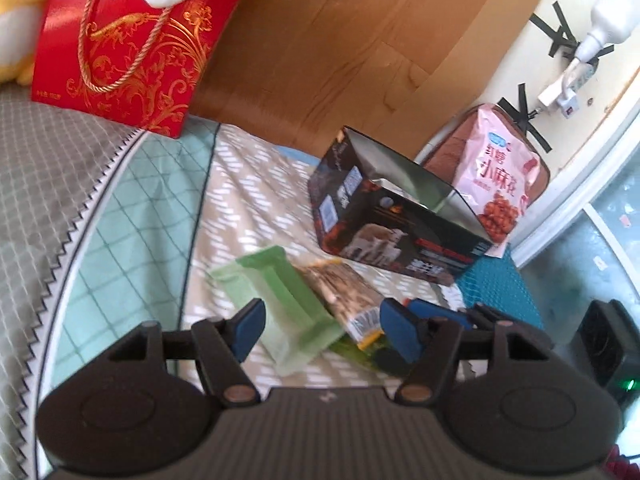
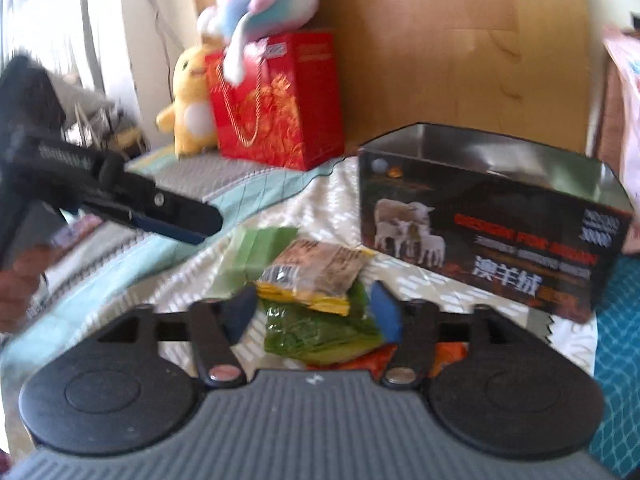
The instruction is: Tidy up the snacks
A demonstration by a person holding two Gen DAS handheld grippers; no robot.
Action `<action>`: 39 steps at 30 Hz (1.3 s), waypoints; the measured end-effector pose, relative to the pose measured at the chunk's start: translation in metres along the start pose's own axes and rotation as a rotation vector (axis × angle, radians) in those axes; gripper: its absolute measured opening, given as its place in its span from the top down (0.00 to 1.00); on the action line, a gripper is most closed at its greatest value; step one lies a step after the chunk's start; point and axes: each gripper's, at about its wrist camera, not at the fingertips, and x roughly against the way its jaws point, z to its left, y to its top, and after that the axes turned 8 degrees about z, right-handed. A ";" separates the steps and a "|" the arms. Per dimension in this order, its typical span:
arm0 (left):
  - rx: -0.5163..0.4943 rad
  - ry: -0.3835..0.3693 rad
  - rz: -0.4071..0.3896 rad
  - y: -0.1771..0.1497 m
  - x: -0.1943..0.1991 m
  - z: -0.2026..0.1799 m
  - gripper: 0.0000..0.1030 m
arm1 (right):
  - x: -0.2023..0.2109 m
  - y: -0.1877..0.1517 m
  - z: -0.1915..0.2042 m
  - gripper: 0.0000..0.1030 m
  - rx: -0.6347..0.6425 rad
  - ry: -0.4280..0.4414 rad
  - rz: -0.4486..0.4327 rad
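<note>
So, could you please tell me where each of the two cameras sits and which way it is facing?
Left wrist: sits on the left tool, facing along its open blue pads over the bed toward the pale green packet, the open dark box and the red gift box.
Right wrist: sits on the right tool, open above the green snack bag; the left tool and the person's hand show at left.
Shared: the dark box, red gift box and brown snack packet.

yellow plush chick [image 2: 188,104] | pastel plush [image 2: 264,0] (atop red bag) | headboard [image 2: 440,48]
</note>
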 end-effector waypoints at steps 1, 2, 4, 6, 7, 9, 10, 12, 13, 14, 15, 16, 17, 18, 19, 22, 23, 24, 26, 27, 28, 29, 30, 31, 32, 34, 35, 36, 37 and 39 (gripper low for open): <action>0.001 -0.007 0.001 -0.001 -0.002 -0.002 0.37 | -0.002 0.000 0.007 0.25 0.040 -0.020 -0.001; 0.003 -0.013 0.003 -0.003 -0.003 -0.003 0.37 | -0.005 -0.001 0.011 0.25 0.070 -0.042 -0.003; 0.009 -0.017 0.013 -0.005 -0.006 -0.005 0.37 | -0.010 -0.002 0.020 0.25 0.144 -0.123 -0.005; 0.010 -0.020 0.017 -0.010 -0.005 -0.005 0.37 | -0.015 -0.004 0.029 0.25 0.226 -0.188 -0.010; 0.009 -0.022 0.017 -0.012 -0.004 -0.005 0.37 | -0.017 -0.005 0.030 0.26 0.255 -0.202 -0.011; 0.010 -0.024 0.013 -0.015 -0.002 -0.005 0.36 | -0.019 -0.006 0.032 0.40 0.297 -0.208 -0.006; 0.013 -0.024 0.010 -0.017 0.000 -0.004 0.36 | -0.019 -0.007 0.032 0.58 0.307 -0.196 -0.005; 0.023 -0.024 0.008 -0.019 0.002 -0.002 0.36 | -0.017 -0.004 0.029 0.73 0.275 -0.174 -0.011; 0.028 -0.025 0.007 -0.020 0.003 -0.001 0.36 | -0.014 -0.002 0.025 0.78 0.240 -0.161 -0.012; 0.031 -0.026 0.006 -0.020 0.005 -0.001 0.36 | -0.006 -0.002 0.020 0.80 0.180 -0.129 -0.021; 0.032 -0.028 0.005 -0.021 0.006 -0.001 0.36 | 0.001 -0.001 0.013 0.80 0.113 -0.095 -0.030; 0.031 -0.029 0.002 -0.022 0.008 -0.001 0.36 | 0.009 0.000 0.006 0.81 0.030 -0.055 -0.040; 0.029 -0.032 0.000 -0.023 0.009 -0.002 0.36 | 0.019 -0.001 -0.004 0.81 -0.061 -0.010 -0.050; 0.027 -0.035 -0.001 -0.024 0.010 -0.003 0.36 | 0.031 -0.004 -0.016 0.81 -0.165 0.050 -0.060; 0.025 -0.041 -0.001 -0.025 0.011 -0.004 0.36 | 0.042 -0.009 -0.029 0.81 -0.273 0.125 -0.066; 0.008 -0.060 0.005 -0.027 0.011 -0.012 0.35 | 0.065 -0.036 -0.061 0.82 -0.532 0.362 -0.073; -0.001 -0.064 0.009 -0.028 0.009 -0.015 0.35 | 0.071 -0.046 -0.069 0.82 -0.599 0.400 -0.074; -0.011 -0.069 0.015 -0.028 0.008 -0.019 0.35 | 0.076 -0.056 -0.076 0.82 -0.655 0.417 -0.073; -0.025 -0.075 0.026 -0.031 0.004 -0.026 0.35 | 0.085 -0.073 -0.085 0.82 -0.727 0.389 -0.079; -0.030 -0.076 0.033 -0.032 0.002 -0.029 0.35 | 0.090 -0.080 -0.089 0.82 -0.746 0.342 -0.083; -0.035 -0.077 0.040 -0.032 0.000 -0.032 0.35 | 0.094 -0.086 -0.091 0.78 -0.762 0.294 -0.085; -0.038 -0.076 0.046 -0.033 -0.001 -0.035 0.35 | 0.098 -0.091 -0.093 0.78 -0.775 0.239 -0.089; -0.041 -0.074 0.051 -0.035 -0.002 -0.037 0.35 | 0.101 -0.094 -0.092 0.78 -0.770 0.190 -0.095; -0.046 -0.072 0.055 -0.036 -0.002 -0.039 0.35 | 0.102 -0.095 -0.091 0.75 -0.751 0.153 -0.099; -0.050 -0.070 0.056 -0.037 -0.002 -0.041 0.35 | 0.104 -0.095 -0.087 0.71 -0.721 0.114 -0.106; -0.054 -0.066 0.058 -0.039 -0.001 -0.043 0.35 | 0.103 -0.094 -0.078 0.65 -0.654 0.051 -0.113; -0.054 -0.064 0.059 -0.039 0.000 -0.044 0.35 | 0.103 -0.095 -0.075 0.61 -0.624 0.025 -0.112; -0.053 -0.061 0.060 -0.040 0.001 -0.044 0.35 | 0.101 -0.095 -0.072 0.60 -0.595 0.000 -0.110; -0.052 -0.059 0.062 -0.040 0.001 -0.045 0.35 | 0.101 -0.094 -0.068 0.58 -0.570 -0.014 -0.107; -0.053 -0.057 0.067 -0.041 0.001 -0.047 0.35 | 0.103 -0.097 -0.068 0.57 -0.545 -0.016 -0.112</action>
